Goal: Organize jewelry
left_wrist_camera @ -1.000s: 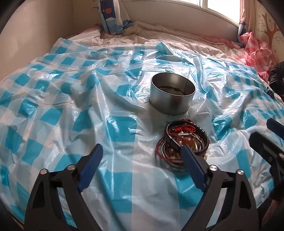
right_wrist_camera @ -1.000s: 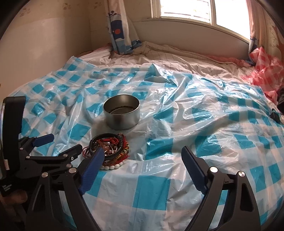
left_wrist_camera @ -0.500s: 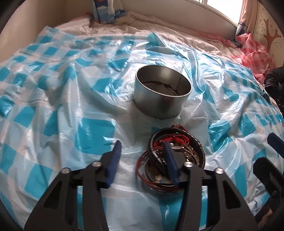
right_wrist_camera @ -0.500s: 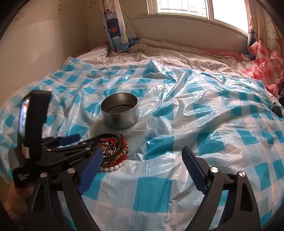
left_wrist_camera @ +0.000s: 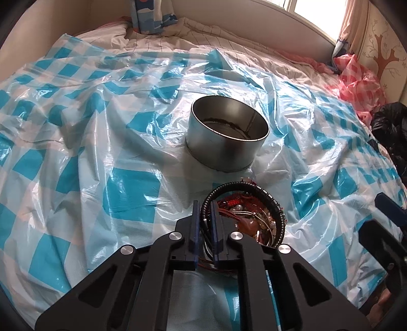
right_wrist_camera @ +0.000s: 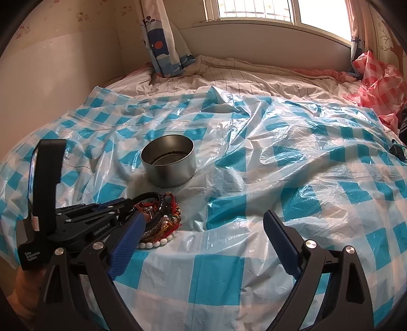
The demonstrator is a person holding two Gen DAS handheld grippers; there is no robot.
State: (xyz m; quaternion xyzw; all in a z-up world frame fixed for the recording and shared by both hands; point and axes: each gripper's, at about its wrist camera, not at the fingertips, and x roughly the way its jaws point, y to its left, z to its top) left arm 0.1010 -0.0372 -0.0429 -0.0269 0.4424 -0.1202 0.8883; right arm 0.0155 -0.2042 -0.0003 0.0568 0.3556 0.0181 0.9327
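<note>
The left claw (left_wrist_camera: 204,226) has black angular linkage arms, round silver screw heads at the joints and ribbed blue fingers (left_wrist_camera: 195,224). The right claw (right_wrist_camera: 203,242) is built alike; white lettering marks the left claw's black handle, bare skin showing beneath.

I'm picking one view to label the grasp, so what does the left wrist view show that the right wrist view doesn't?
Only the left wrist view shows the left gripper shut on the black bracelet and a black bag. Only the right wrist view shows the window, the white bead bracelet and the open right gripper. Both show the metal tin and the checked plastic sheet.
</note>
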